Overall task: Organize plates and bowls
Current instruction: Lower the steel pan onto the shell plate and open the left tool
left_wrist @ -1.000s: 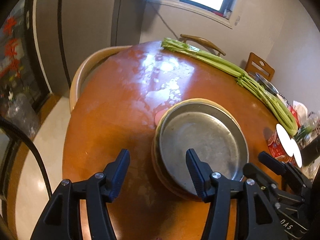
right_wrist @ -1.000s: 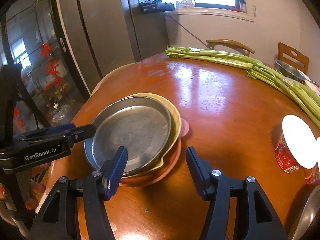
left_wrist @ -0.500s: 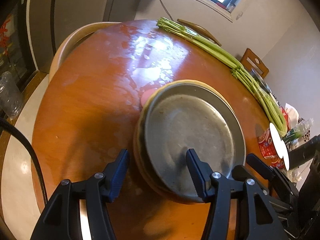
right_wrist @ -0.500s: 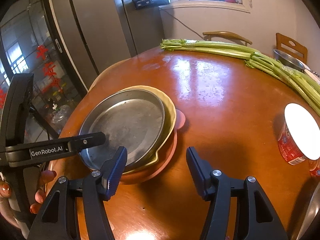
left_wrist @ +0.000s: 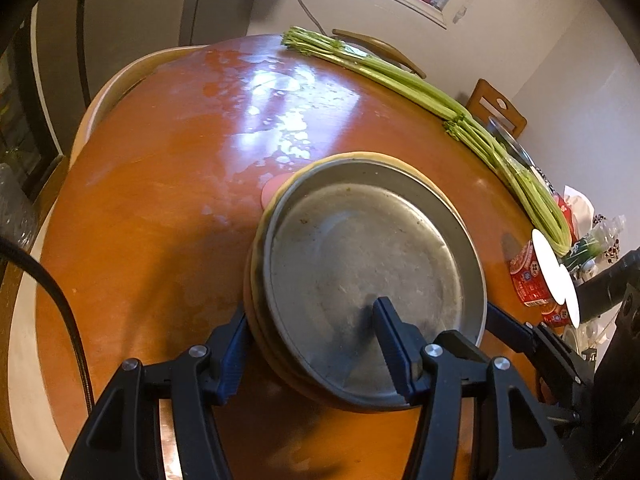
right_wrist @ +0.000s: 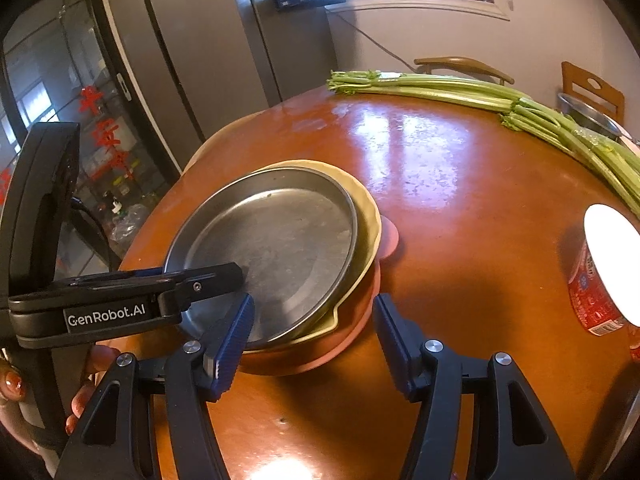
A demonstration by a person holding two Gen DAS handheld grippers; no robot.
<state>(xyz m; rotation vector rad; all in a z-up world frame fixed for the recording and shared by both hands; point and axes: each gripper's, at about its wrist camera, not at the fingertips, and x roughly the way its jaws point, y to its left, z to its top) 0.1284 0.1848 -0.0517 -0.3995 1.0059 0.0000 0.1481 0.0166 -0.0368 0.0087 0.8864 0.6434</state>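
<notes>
A stack of dishes stands on the round wooden table (left_wrist: 160, 184): a metal plate (left_wrist: 360, 272) (right_wrist: 276, 240) on top, a yellow plate (right_wrist: 366, 216) under it, a pink plate (right_wrist: 356, 308) at the bottom. My left gripper (left_wrist: 312, 348) is open and straddles the stack's near rim, one finger (left_wrist: 394, 344) over the metal plate and the other outside the stack. It also shows in the right wrist view (right_wrist: 200, 280). My right gripper (right_wrist: 314, 340) is open and empty at the stack's near right edge.
Long celery stalks (left_wrist: 440, 104) (right_wrist: 500, 100) lie across the far side of the table. A red cup with a white lid (right_wrist: 604, 272) (left_wrist: 536, 276) stands at the right. A metal bowl (right_wrist: 588, 116) and wooden chairs (right_wrist: 592, 88) are at the back right.
My left gripper has moved forward onto the stack, so its fingers now straddle the rim. My right gripper has come slightly closer to the stack.
</notes>
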